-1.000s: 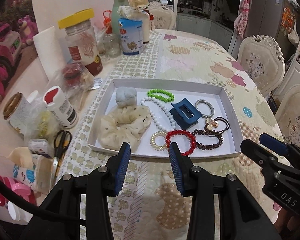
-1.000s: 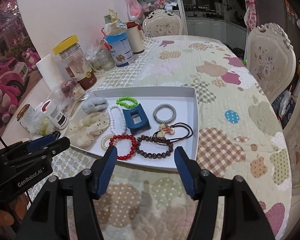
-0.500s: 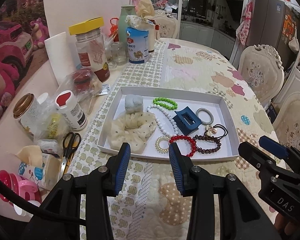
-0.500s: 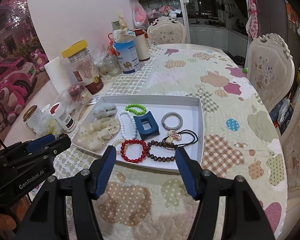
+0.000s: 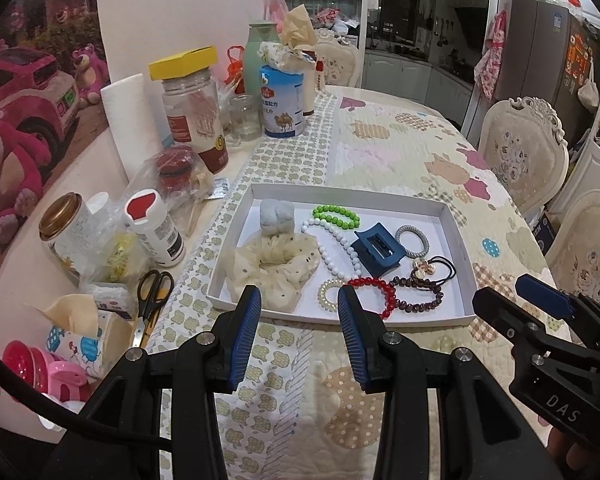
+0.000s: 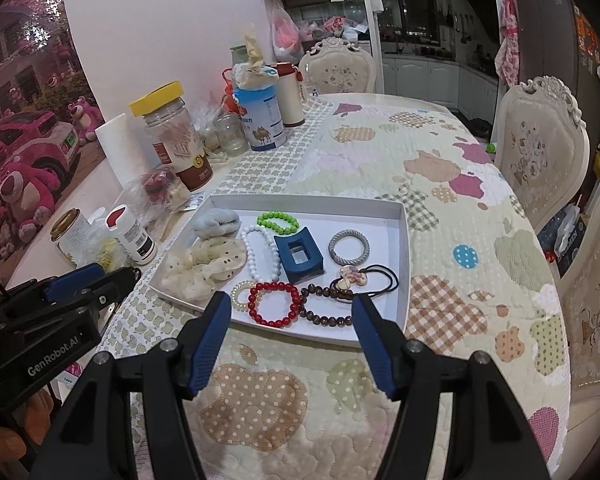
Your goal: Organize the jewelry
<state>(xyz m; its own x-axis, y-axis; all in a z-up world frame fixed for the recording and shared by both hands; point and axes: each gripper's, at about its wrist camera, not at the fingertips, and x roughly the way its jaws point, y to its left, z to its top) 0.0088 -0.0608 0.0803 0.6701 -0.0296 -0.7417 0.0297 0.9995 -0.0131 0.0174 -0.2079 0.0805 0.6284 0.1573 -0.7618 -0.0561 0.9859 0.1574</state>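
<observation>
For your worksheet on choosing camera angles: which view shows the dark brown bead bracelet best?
The right wrist view: the dark brown bead bracelet lies nearly whole between the fingers. In the left wrist view it sits off to the right, smaller, overlapped by the black hair tie.

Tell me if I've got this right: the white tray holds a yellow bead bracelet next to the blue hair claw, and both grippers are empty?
Not quite: the bead bracelet beside the blue hair claw is green, as the right wrist view shows. It lies in the white tray, and both grippers are empty.
</observation>
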